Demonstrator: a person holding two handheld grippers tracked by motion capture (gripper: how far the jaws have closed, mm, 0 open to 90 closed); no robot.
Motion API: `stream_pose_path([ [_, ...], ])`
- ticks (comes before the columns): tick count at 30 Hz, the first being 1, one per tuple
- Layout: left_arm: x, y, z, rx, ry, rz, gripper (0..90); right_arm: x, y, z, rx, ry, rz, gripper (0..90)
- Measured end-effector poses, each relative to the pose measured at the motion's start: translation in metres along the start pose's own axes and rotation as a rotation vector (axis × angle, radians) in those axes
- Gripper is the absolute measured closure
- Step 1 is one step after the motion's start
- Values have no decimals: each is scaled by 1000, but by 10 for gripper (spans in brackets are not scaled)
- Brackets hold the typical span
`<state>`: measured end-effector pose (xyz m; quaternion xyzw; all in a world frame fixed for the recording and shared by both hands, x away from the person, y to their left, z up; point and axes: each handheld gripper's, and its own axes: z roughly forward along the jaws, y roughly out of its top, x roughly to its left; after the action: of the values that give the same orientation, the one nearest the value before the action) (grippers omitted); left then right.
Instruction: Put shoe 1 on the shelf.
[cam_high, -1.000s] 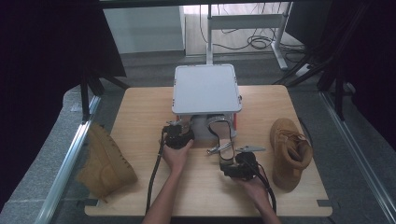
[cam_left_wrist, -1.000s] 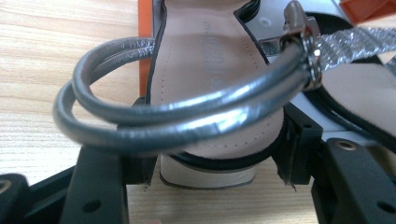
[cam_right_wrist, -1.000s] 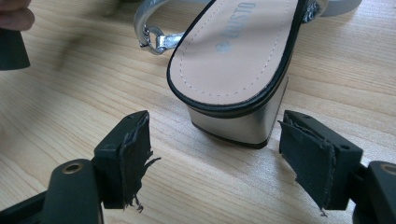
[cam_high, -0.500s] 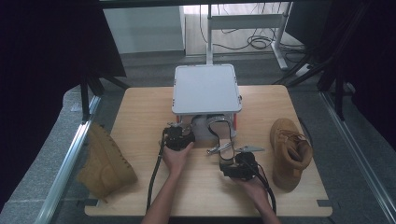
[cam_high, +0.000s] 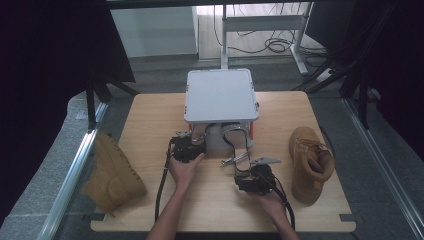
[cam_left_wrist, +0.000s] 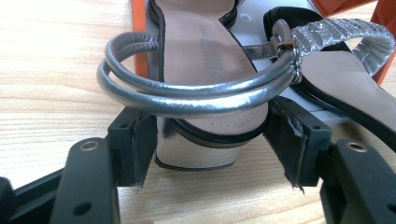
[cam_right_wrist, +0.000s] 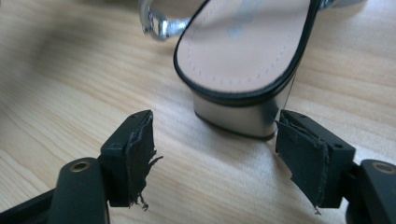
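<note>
Here both sandals (cam_high: 235, 142) poke from the box (cam_high: 221, 95); both tools gape, gripping nothing.

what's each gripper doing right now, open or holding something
Left gripper: open, its jaws have just been opening, either side of the silver sandal's heel, not pressing it.
Right gripper: open, holding nothing, just short of the other sandal's heel.

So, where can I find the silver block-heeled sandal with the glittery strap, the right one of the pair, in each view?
High view: the silver block-heeled sandal lies at the centre of the picture.
Left gripper view: it is at the right edge, glittery strap on top.
Right gripper view: it is at top centre, heel nearest the camera.
Shared landmark: the light wooden table under it.
</note>
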<state>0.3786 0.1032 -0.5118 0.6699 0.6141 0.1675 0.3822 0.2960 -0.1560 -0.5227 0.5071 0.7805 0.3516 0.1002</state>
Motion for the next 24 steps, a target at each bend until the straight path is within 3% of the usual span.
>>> stream_pose_path([
  [7,0,3,2,5,-1,0,372,4,7,5,44,-39,8,300],
  [14,0,3,1,9,0,3,376,7,38,13,131,-104,27,304],
  [24,1,3,1,15,-7,5,378,5,46,32,135,-137,62,277],
])
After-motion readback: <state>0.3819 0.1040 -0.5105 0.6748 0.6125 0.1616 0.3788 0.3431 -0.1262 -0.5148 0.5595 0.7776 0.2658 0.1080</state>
